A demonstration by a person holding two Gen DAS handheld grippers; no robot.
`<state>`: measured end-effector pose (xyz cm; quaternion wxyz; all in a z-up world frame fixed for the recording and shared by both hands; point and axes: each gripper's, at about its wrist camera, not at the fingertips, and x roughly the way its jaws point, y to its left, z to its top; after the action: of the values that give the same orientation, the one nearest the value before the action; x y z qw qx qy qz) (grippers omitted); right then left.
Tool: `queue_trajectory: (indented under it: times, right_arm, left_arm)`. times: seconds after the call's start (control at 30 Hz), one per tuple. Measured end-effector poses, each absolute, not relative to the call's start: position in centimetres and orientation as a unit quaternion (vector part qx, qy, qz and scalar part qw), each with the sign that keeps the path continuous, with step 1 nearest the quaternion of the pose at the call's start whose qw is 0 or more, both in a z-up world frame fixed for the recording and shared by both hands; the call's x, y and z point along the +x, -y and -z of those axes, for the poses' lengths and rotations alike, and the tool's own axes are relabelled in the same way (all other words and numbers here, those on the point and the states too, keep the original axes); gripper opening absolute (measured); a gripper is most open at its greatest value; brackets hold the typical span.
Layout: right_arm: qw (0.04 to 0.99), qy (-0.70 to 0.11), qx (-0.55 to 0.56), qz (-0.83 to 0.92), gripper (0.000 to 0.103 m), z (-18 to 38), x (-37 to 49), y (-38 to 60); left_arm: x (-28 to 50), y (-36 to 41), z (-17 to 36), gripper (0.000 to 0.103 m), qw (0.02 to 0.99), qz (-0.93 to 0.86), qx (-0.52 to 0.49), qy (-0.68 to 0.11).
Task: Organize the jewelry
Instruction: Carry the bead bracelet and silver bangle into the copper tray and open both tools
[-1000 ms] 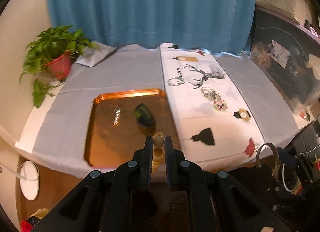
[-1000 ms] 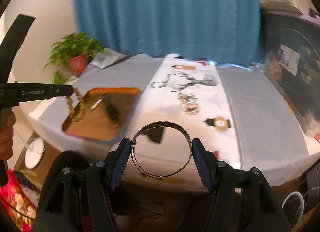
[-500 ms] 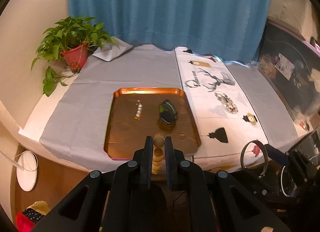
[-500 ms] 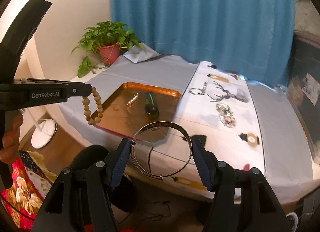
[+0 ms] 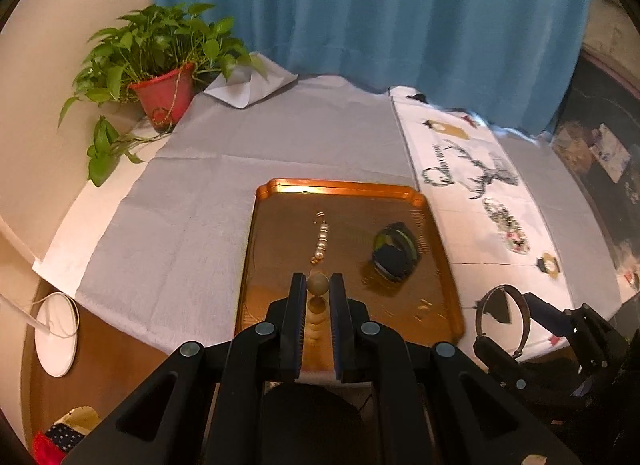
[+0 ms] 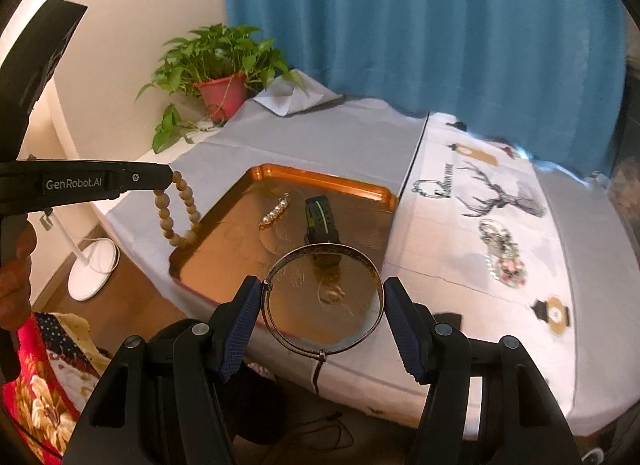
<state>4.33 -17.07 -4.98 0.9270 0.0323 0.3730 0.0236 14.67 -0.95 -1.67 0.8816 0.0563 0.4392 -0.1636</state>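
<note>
**Beads and bangle carried toward the tray**

Wooden beads (image 5: 318, 285) sat pinched between the narrow left tongs (image 5: 318, 293), one bead clamped at the tips and the rest of the loop dangling below; from the right wrist view the string hung clear of the tray's near-left corner. The right tongs (image 6: 322, 301) stood wider, their blue pads pressed against either side of a thin metal bangle (image 6: 322, 301), which was held upright with a small tag hanging from its lower edge.

Beyond both tongs lay a copper tray (image 5: 340, 184) on the grey cloth of the counter (image 5: 192, 201). A short pearl bracelet (image 5: 321, 243) and a dark watch (image 5: 394, 255) with a green stripe already rested in it, well apart from each other. A white runner (image 6: 460, 233) with a deer print lay just beside the tray on the right, and a potted plant (image 5: 160, 77) stood at the far left corner before a blue curtain (image 5: 380, 17).

Both pieces appeared to be mid-carry, with the placing step not yet done. The next move seemed to call for lowering each one over a bare patch of tray, the beads probably at the near left and the bangle at the near right, so that neither landed on the pearls or the watch. The bangle would likely need tipping flat before release, since dropped on edge it could roll.
</note>
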Motion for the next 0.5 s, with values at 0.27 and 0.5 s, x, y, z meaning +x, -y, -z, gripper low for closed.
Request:
queue_trajectory:
  times: [0.27, 0.5]
  right_arm:
    - [0.917, -0.397, 0.028, -0.031, 0.063, 8.3, 9.3, 16.6]
    - [0.910, -0.412, 0.024, -0.036, 0.063, 10.5, 11.6, 16.3]
  left_arm:
    - [18.3, 1.9, 5.0, 0.009, 0.874, 0.153, 0.073, -0.456]
    - [20.7, 2.0, 7.6, 0.009, 0.866, 0.144, 0.077, -0.473]
